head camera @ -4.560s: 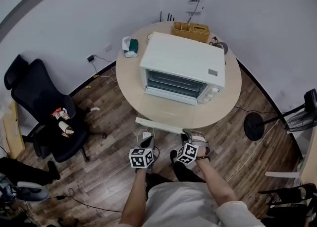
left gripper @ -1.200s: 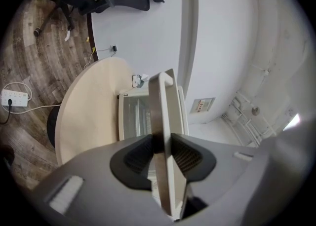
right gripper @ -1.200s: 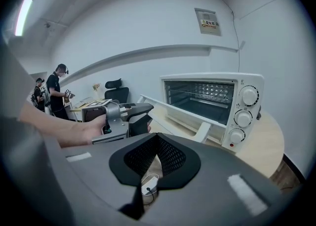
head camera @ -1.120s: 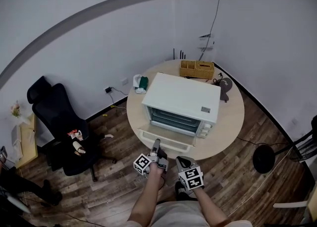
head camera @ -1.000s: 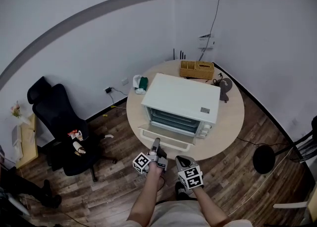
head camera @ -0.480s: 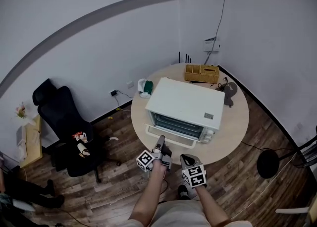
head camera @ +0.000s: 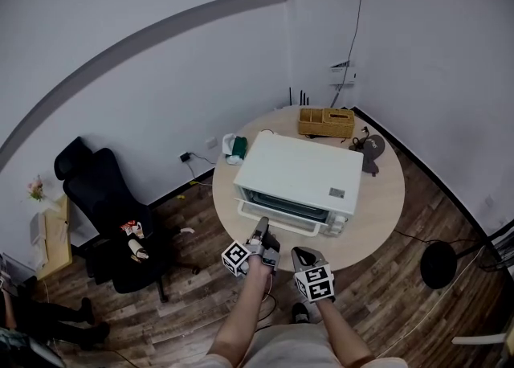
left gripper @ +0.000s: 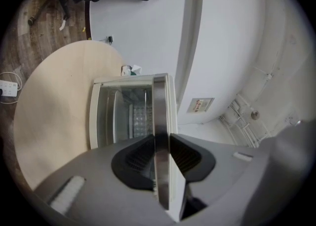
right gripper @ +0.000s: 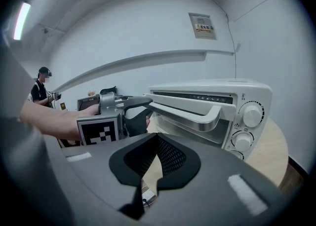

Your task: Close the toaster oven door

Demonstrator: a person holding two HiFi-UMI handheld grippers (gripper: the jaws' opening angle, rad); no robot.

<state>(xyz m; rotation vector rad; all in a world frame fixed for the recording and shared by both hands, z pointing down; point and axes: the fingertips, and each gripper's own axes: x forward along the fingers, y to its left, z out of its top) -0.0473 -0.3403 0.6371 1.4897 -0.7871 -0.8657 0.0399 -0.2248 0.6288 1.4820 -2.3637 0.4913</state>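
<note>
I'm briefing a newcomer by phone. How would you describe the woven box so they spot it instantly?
Find the round table near the wall corner. Behind the white toaster oven, at the table's far edge, sits the woven box: the only tan, basket-weave thing there.

- The person wears a pale, off-white top (head camera: 283, 352); both forearms are bare.
- The left gripper (head camera: 261, 222) has a silvery metal housing, with dark jaws that taper to a slim tip.
- Beside it sits a cube (head camera: 234, 258) of black-and-white square markers (one marker per face, each framed in white).
- The right gripper (head camera: 299, 255) is grey-bodied and carries a marker cube (head camera: 315, 284) of the same kind.
- From its own camera, each gripper shows a smooth matte-grey shell around a scalloped black recess.
- The pads (right gripper: 170, 157) are black with fine ribbing.
- A small whitish rectangular patch (right gripper: 245, 194) sits on the grey shell at either side.
</note>
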